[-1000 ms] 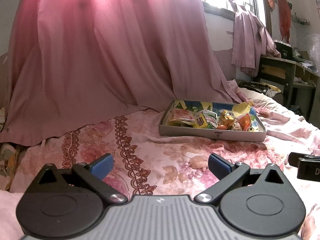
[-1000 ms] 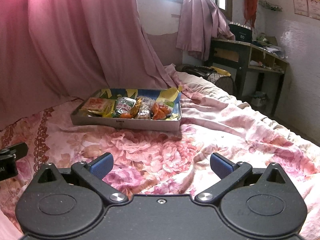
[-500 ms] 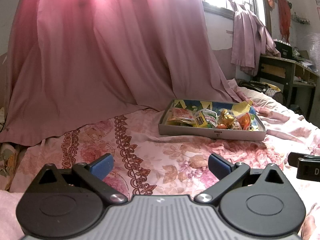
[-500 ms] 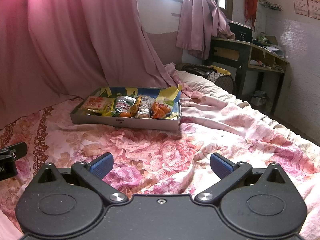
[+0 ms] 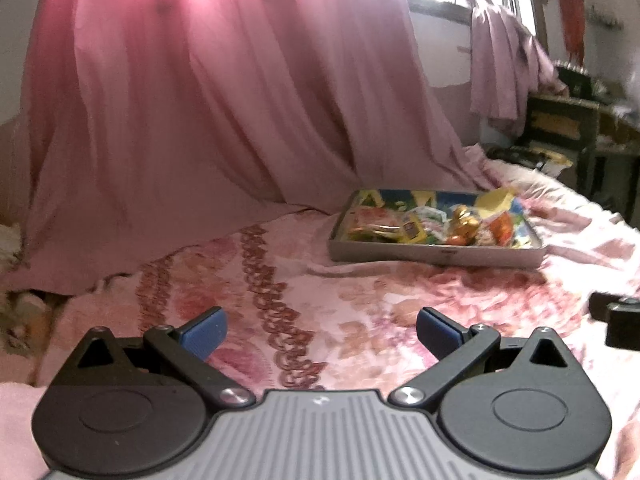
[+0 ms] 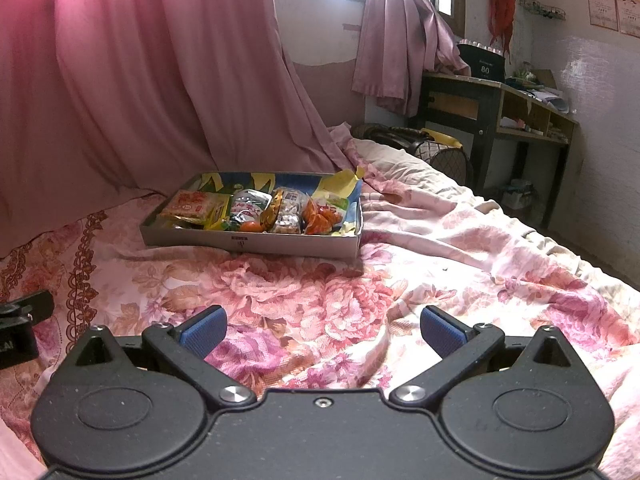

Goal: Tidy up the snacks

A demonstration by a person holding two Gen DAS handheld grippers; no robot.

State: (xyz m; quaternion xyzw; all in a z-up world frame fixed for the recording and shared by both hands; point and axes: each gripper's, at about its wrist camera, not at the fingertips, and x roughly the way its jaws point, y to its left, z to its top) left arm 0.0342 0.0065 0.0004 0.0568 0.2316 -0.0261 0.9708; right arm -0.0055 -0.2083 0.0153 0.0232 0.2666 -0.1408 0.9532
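A shallow grey cardboard tray sits on the floral bedspread and holds several snack packets: an orange-yellow packet at its left, a silvery one in the middle, and a red-orange one at its right. The tray also shows in the left wrist view, right of centre. My left gripper is open and empty, low over the bedspread, well short of the tray. My right gripper is open and empty, also short of the tray.
A pink curtain hangs behind the tray and drapes onto the bed. A dark wooden desk stands at the far right past the bed's edge. The pink floral bedspread is rumpled to the right of the tray.
Both grippers have edged slightly forward; the tray looks a little nearer in the right wrist view. The left wrist view is now blurred by motion. Both stay open.
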